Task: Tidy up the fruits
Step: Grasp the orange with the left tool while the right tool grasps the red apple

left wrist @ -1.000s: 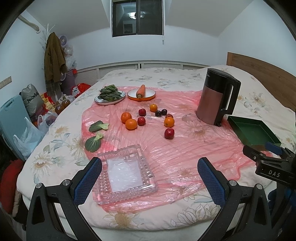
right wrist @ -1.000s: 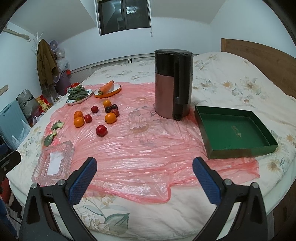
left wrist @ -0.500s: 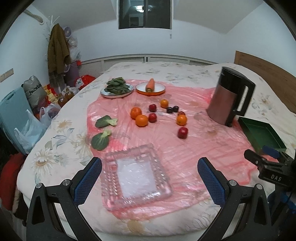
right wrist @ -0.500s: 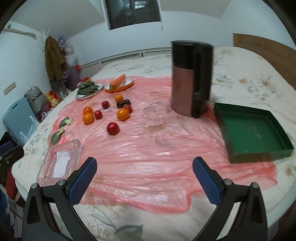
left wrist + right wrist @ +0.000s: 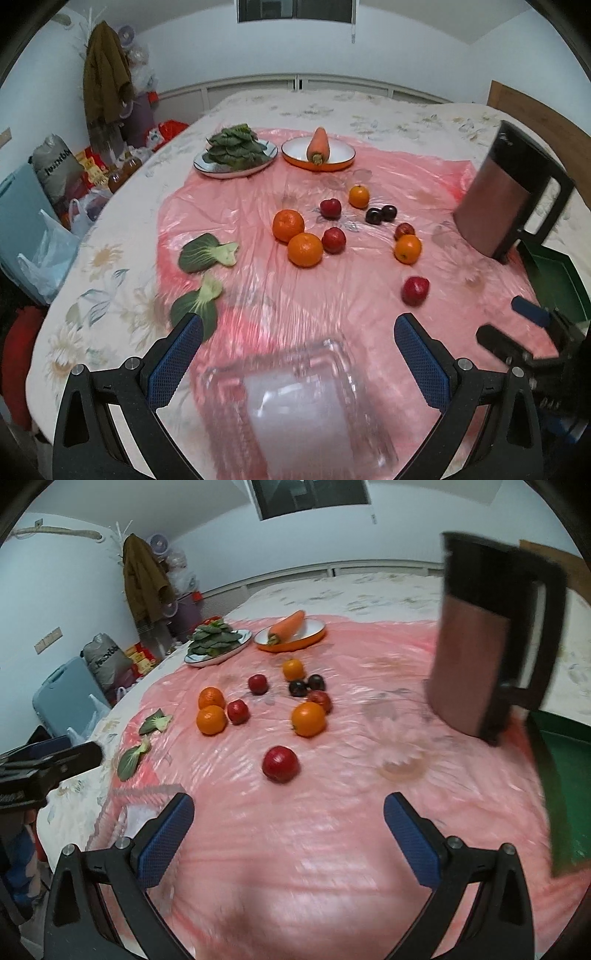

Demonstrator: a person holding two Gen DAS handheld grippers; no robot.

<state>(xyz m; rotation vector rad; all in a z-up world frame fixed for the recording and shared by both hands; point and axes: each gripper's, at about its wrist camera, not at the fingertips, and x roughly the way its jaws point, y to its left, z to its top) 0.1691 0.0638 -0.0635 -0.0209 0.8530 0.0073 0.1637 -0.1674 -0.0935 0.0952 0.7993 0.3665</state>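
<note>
Bed with pink plastic sheet [image 5: 332,830] | both grippers [image 5: 299,332] [image 5: 288,808] wide open, empty | red apple [image 5: 280,763] looks firm, smooth, rolls; grip across middle

I see a thin, glossy, wrinkled pink plastic sheet [image 5: 258,295] over the flowered cloth bedspread [image 5: 110,280]. My tool pads [image 5: 166,843] look like rough blue rubber. The tray [image 5: 303,402] is clear ribbed glass; the kettle [image 5: 480,657] is matt copper with glossy black plastic.

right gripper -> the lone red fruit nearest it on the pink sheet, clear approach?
Probably yes. The right gripper is open and empty, and the round red fruit sits alone straight ahead on the pink plastic sheet, apart from the other fruit, with nothing between.
</note>
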